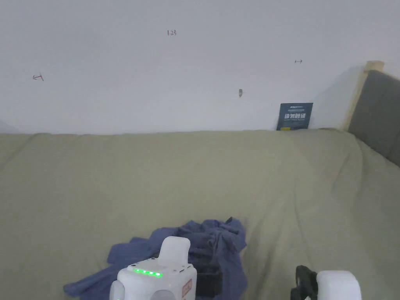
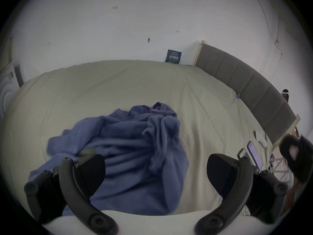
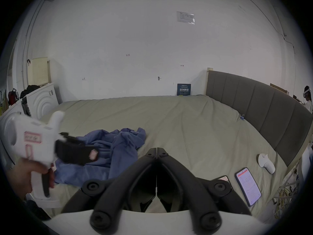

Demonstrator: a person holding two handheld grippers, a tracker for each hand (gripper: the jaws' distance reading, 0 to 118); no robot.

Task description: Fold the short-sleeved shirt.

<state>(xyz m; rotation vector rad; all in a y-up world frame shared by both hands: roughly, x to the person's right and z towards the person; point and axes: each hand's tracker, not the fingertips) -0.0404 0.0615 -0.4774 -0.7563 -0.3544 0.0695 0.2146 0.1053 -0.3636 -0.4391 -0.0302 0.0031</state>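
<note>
The short-sleeved shirt (image 1: 218, 242) is lying as a crumpled blue heap on the near part of the bed (image 1: 195, 172), left of the bed's middle, with one flap trailing out toward the near left. No fold is showing in it; the fabric is bunching in ridges and creases.

The left gripper (image 2: 155, 170) is hovering over the near portion of the shirt. Its jaws are standing spread wide apart, with blue fabric showing in the gap between them and nothing pinched. In the head view its white body (image 1: 156, 279) is sitting at the near edge, directly in front of the heap. In the right gripper view it is appearing at the left, held by a hand (image 3: 25, 174), with its dark jaws pointing over the shirt.

The right gripper (image 3: 157, 149) is hovering to the right of the shirt, apart from it, over bare sheet. Its jaws are pressed together tip to tip, with nothing between them.

On the near right of the bed, a phone (image 3: 248, 186) is lying with its screen lit, and a white controller (image 3: 265, 162) is lying just beyond it, close to the grey headboard (image 3: 254, 99). A dark blue sign (image 1: 295, 116) is leaning against the white wall (image 1: 175, 70) at the far edge of the bed.
</note>
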